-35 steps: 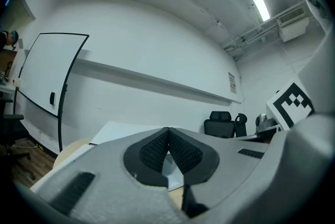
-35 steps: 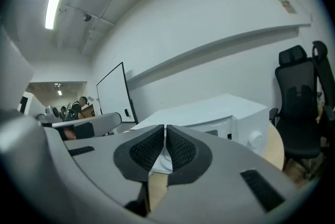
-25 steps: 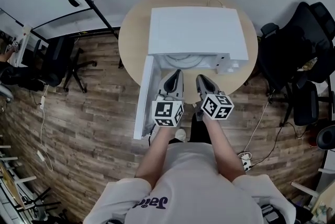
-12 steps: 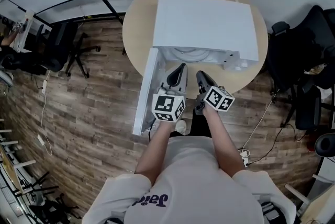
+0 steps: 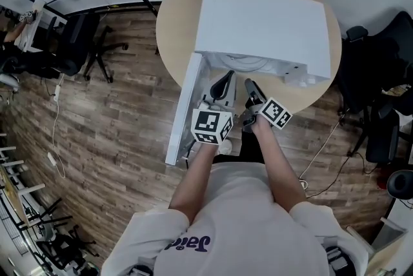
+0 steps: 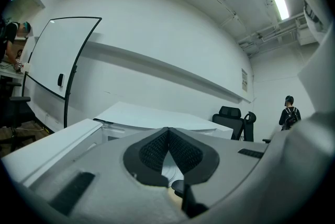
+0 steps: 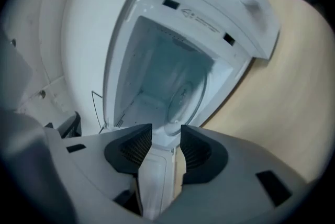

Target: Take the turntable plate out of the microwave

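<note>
A white microwave (image 5: 264,20) stands on a round wooden table (image 5: 174,17), with its door (image 5: 184,107) swung open to the left. The glass turntable plate (image 7: 183,100) lies inside the cavity, and its rim (image 5: 248,63) shows at the opening in the head view. My left gripper (image 5: 226,79) is shut with nothing in it and hovers level in front of the opening, over the open door. My right gripper (image 7: 166,136) sits beside it (image 5: 250,84), rolled to one side and aimed into the cavity. Its jaws are opening, nothing is between them, and it stays short of the plate.
The microwave's control side juts out at the right (image 5: 303,75). Black office chairs (image 5: 377,113) stand to the right, and another (image 5: 97,42) stands to the left on the wood floor. A whiteboard (image 6: 57,76) and a distant person (image 6: 289,113) show in the left gripper view.
My right gripper has rolled, its marker cube now turned more edge-on, and it sits a little lower. The left gripper has drifted slightly. Both stay in front of the opening.
</note>
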The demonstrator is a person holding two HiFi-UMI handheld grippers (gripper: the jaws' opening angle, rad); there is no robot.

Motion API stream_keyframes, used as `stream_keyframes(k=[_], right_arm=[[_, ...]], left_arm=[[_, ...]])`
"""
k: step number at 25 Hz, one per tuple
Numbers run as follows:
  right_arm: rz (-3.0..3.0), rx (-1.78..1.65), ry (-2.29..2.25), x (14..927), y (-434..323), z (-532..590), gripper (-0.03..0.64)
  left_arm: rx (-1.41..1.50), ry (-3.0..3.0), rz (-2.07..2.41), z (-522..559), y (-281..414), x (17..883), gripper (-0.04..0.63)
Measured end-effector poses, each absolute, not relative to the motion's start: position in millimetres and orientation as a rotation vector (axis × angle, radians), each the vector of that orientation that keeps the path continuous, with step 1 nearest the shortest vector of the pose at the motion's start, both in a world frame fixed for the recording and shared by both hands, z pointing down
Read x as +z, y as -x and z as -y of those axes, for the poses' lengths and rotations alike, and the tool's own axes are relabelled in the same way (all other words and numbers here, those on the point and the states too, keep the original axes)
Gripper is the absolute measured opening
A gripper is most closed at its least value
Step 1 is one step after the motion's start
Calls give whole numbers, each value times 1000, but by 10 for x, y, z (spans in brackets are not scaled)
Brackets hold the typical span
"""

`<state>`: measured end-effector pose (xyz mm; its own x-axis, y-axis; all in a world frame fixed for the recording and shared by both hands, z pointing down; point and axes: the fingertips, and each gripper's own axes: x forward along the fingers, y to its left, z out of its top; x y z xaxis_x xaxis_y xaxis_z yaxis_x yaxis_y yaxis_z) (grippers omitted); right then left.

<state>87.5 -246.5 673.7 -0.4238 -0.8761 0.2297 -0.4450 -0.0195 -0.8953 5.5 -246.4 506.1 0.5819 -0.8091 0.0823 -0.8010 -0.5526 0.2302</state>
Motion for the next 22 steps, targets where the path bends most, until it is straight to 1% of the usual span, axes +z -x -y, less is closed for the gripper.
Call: stream_keyframes(k=[7,12,22], right_arm=[[-1408,-1516,1254,7199,-1109,2646,169],[-1387,-1486,1241,7225,-1094,2840,196],[-1242,-1598,1242,7460,-1015,3030,195]], left_arm=[[-22,-2555,1335,2559,-39,5128,14],[6,-2537,1336,2623,-49,5167,14],[72,-2514,1320,2655,-49,5249,14]])
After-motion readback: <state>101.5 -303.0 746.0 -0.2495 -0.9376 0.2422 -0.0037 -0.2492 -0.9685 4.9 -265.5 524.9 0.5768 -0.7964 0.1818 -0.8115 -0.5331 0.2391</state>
